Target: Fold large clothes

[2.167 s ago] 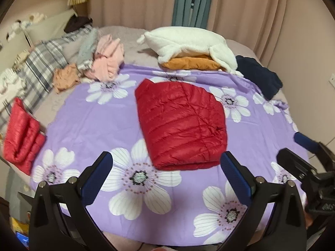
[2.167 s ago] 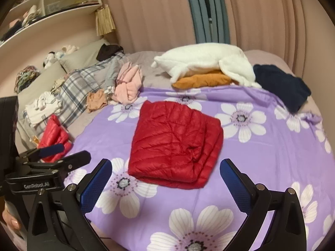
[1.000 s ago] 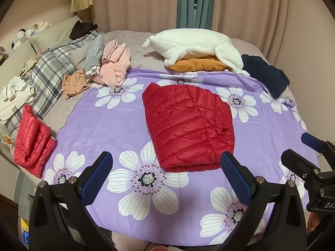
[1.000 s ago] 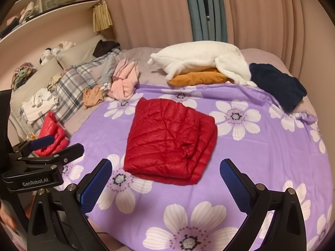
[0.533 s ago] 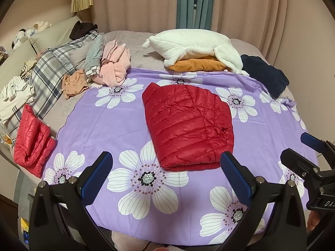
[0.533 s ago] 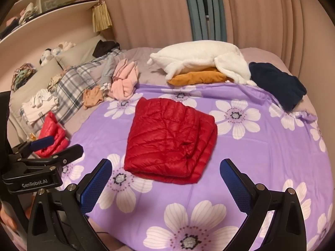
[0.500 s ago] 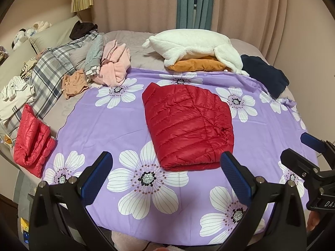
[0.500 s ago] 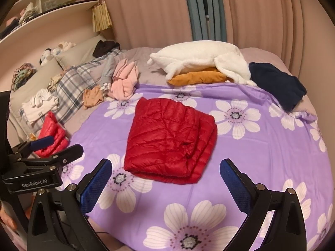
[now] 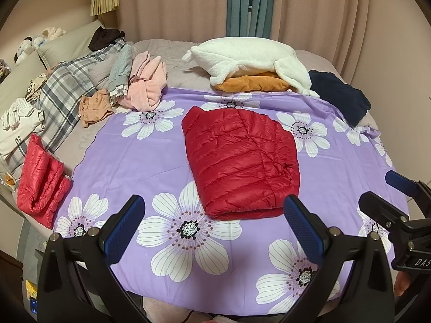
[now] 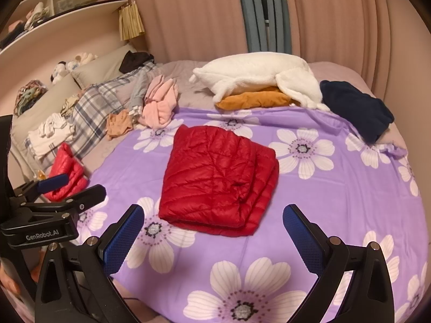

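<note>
We read "GenRobot.AI" on our left gripper (image 10: 71, 188), seen from the right wrist. Both it and our right gripper (image 10: 215, 238) hang spread wide, grasping nothing, off the bed's near edge. The folded red down jacket (image 9: 241, 161) lies mid-bed on the purple floral sheet (image 9: 140, 169), bare sheet all around it.

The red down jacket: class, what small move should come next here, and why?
Probably carry the red down jacket off the purple sheet toward the smaller red bundle. It already lies folded flat, and both the left claw and right claw hang open and empty, short of it.
</note>
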Tool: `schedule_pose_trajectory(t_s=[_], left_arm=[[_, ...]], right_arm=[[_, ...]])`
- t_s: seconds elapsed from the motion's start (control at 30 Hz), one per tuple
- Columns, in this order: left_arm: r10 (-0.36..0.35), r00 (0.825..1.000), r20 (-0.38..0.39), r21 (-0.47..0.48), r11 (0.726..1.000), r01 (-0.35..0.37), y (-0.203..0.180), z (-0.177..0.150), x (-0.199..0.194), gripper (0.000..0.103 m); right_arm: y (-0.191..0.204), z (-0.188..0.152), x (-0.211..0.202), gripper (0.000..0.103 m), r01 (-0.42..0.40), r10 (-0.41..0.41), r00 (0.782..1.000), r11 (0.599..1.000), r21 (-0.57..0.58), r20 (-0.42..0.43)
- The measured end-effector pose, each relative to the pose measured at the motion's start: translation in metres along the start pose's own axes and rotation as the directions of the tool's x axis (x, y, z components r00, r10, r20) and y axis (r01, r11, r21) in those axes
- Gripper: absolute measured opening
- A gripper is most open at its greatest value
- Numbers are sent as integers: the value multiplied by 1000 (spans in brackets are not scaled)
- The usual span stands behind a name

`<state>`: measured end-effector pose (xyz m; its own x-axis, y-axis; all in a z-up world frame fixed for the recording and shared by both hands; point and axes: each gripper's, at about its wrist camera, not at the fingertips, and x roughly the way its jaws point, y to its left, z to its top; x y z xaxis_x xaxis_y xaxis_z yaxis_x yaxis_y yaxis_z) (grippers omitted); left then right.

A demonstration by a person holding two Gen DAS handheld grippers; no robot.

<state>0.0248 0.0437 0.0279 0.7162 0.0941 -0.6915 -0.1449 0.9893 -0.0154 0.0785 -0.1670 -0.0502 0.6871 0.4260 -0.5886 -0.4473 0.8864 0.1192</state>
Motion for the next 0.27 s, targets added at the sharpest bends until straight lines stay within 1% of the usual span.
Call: schedule_pose_trajectory(t_s=[0.2, 0.27], left_arm=[[0, 1000, 0, -2, 1000, 0, -1, 0, -1, 103], [10, 1000, 1, -3, 1000, -10, -1, 0, -1, 103]], right_arm=[[-1, -1, 0, 102, 1, -1, 1000, 1000, 0, 0], [-1, -1, -1, 102, 1, -1, 1000, 1000, -1, 2]])
